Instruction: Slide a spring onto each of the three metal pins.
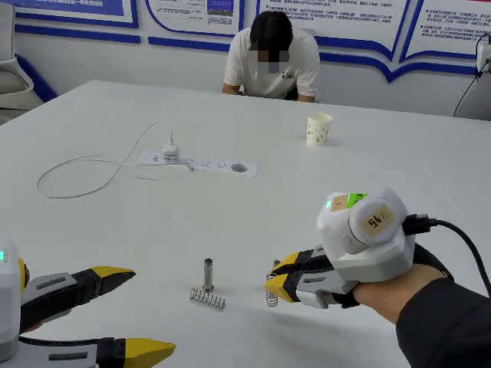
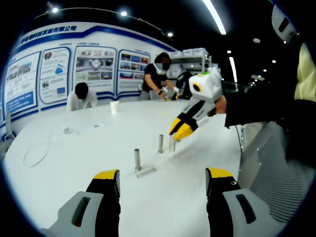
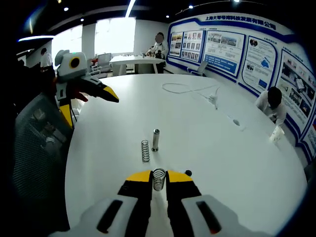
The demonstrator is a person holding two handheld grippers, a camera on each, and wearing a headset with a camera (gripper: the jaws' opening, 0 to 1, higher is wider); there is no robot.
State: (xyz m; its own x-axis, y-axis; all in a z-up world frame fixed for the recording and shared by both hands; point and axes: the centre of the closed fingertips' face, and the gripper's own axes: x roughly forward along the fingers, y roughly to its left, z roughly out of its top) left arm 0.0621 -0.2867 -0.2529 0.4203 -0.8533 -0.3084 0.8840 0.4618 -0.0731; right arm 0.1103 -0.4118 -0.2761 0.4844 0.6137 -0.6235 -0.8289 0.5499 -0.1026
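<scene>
A spring (image 1: 271,296) is held upright, long axis vertical, between the nearly closed jaws of the right gripper (image 1: 273,282). A metal pin (image 1: 208,274) stands upright at the gripper's 9 o'clock. A second spring (image 1: 208,297) lies flat on the white table (image 1: 230,222) at that pin's 6 o'clock, its axis running crosswise. The left gripper (image 1: 152,310) is spread wide with nothing held. A paper cup (image 1: 319,129) stands at the right gripper's 12 o'clock; its inside cannot be seen. "56" is read on the right gripper's label.

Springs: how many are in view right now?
2. The loose spring lies beside the pin; the held spring stands between the right gripper's jaws. More may be hidden behind that gripper.
</scene>
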